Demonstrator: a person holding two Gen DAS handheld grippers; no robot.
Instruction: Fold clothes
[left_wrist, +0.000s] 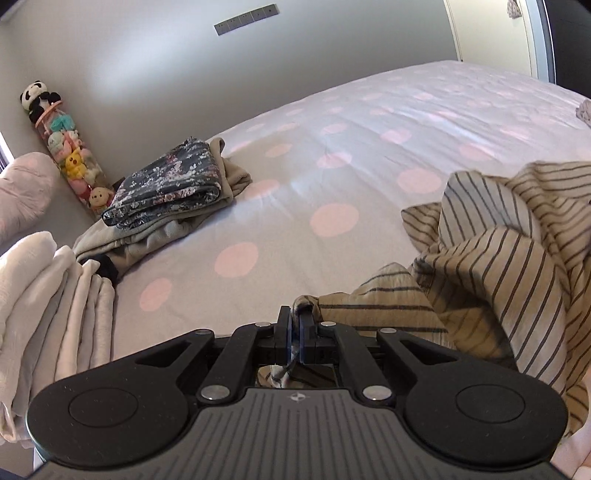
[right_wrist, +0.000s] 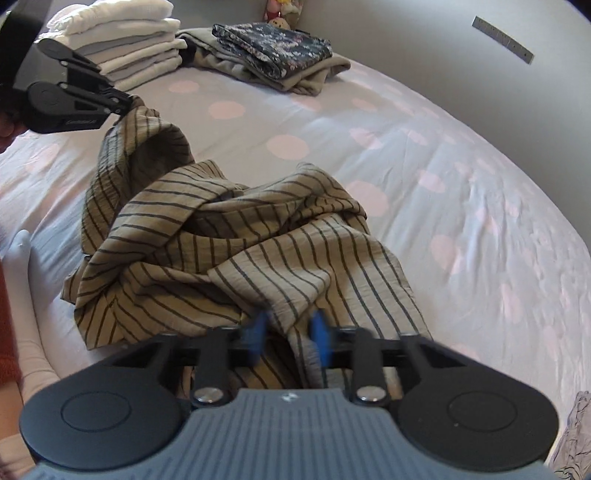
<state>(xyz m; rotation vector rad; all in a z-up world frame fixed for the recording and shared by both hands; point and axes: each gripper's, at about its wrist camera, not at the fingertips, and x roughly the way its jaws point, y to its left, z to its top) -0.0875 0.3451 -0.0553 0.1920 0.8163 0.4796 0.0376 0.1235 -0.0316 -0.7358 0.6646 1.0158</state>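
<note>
A beige shirt with dark stripes (right_wrist: 221, 240) lies crumpled on the dotted bedsheet (right_wrist: 424, 166). My left gripper (left_wrist: 295, 314) is shut on a bunched corner of it, and the cloth pokes out past the pads. In the right wrist view the left gripper (right_wrist: 127, 103) holds that corner lifted at the upper left, with the shirt (left_wrist: 517, 258) hanging from it in a twisted strand. My right gripper (right_wrist: 289, 328) is at the shirt's near edge. Its blue pads (right_wrist: 258, 332) look blurred and stand apart, with a fold of striped cloth lying between them.
A stack of folded white clothes (right_wrist: 129, 40) and a folded dark floral piece on a beige garment (right_wrist: 273, 44) sit at the far side near the wall. A tube of plush toys (left_wrist: 70, 147) leans in the corner. A person's white-socked leg (right_wrist: 22, 295) rests at left.
</note>
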